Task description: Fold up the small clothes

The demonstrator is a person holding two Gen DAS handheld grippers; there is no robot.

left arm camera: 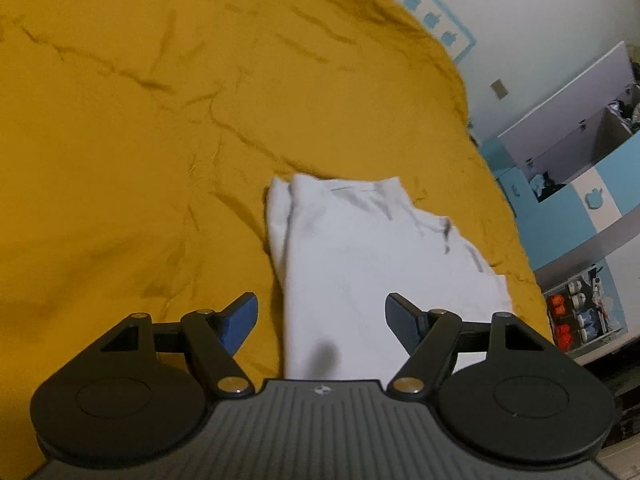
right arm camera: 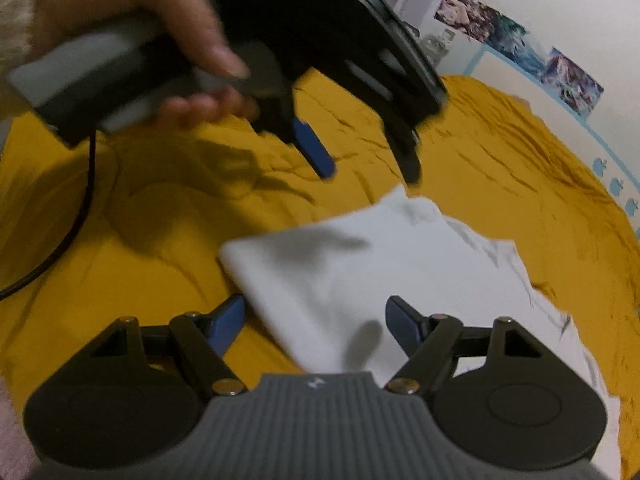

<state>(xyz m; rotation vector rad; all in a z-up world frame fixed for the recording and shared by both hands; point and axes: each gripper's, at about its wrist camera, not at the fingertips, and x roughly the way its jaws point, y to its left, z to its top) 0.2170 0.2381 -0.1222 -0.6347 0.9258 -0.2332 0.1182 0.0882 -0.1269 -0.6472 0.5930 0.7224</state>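
Note:
A white folded garment (left arm camera: pixel 360 264) lies on the mustard-yellow bedspread (left arm camera: pixel 120 140). My left gripper (left arm camera: pixel 322 316) is open and empty, hovering just above the garment's near edge. In the right wrist view the same garment (right arm camera: pixel 360 280) lies in the middle. My right gripper (right arm camera: pixel 316 320) is open and empty over its near corner. The left gripper (right arm camera: pixel 368 164) shows in the right wrist view too, held in a hand (right arm camera: pixel 160 32), open, above the garment's far edge, blurred.
The bedspread (right arm camera: pixel 120 240) is wrinkled. A black cable (right arm camera: pixel 76 216) hangs over it at the left. Blue-and-white shelves (left arm camera: pixel 580 208) with small items stand beyond the bed's right edge. A wall with pictures (right arm camera: pixel 520 40) is behind the bed.

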